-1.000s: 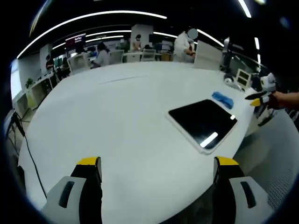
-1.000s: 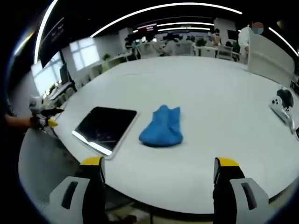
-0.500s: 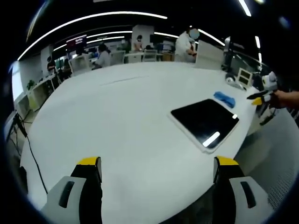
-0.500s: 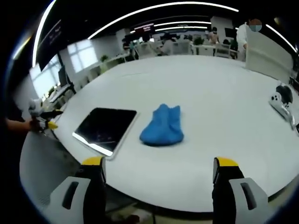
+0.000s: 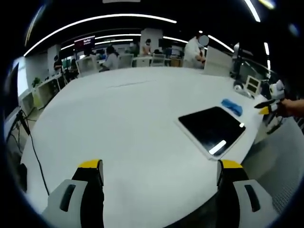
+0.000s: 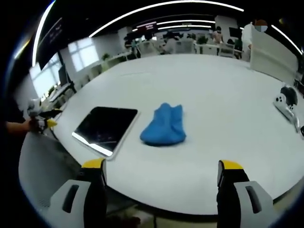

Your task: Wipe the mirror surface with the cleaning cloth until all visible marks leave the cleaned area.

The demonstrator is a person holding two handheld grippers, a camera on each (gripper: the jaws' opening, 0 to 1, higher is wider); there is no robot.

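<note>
Nothing of the wiping looks done yet, as far as these views let you judge. Your right gripper stands with its jaws spread wide and nothing between them, hanging off the near edge of the white table. The blue cleaning cloth lies crumpled on the table ahead of it, untouched and just beside the mirror, which lies flat near the table's edge with a bright strip of ceiling light reflected along one side. Whether marks sit on the glass is too small to tell.

Your left gripper is likewise spread and empty, well apart from the mirror and the cloth beyond it. What remains, by my reading, is everything: picking up the cloth, bringing it onto the glass, and rubbing until the surface reads clean. A white game controller rests far off to the right.
</note>
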